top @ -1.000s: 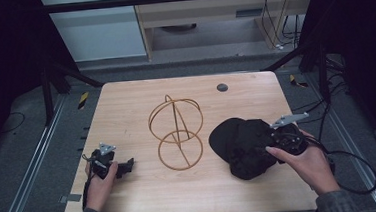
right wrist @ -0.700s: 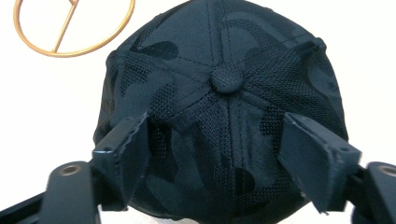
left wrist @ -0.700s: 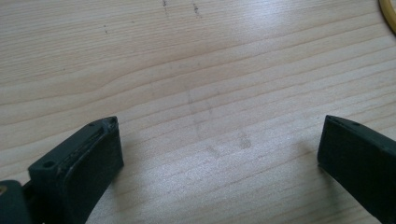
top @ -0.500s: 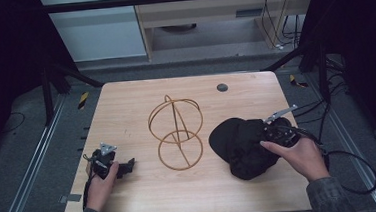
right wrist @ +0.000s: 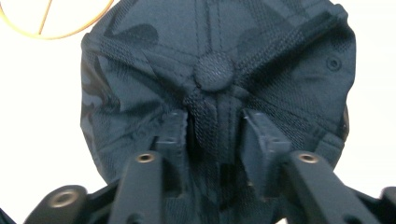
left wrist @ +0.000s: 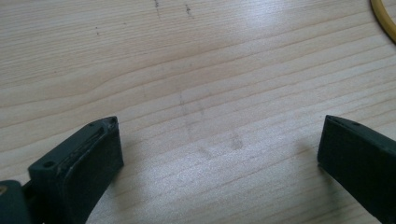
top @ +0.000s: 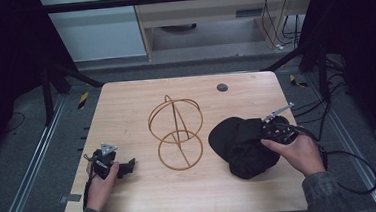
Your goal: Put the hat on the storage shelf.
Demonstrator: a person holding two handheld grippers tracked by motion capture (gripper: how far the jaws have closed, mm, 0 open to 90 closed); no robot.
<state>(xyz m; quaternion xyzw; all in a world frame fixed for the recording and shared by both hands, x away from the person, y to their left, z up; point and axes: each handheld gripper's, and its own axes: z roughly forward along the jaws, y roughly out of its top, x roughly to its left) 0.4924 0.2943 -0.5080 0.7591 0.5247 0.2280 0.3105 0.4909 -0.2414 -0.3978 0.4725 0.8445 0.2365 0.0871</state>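
Right tongs [right wrist: 215,135] have moved in onto the cap [top: 241,145], now pinching its crown fabric, ready to lift; left tongs [left wrist: 219,154] stay spread over the bench [top: 126,105].

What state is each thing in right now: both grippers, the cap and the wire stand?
Left gripper: open, jaws wide apart over bare wood, holding nothing.
Right gripper: shut on a fold of cap fabric just below the crown button.
Black cap: crumpled, lying on the table, pinched by the right gripper.
Wire stand: upright on its ring base, bare, apart from the cap.
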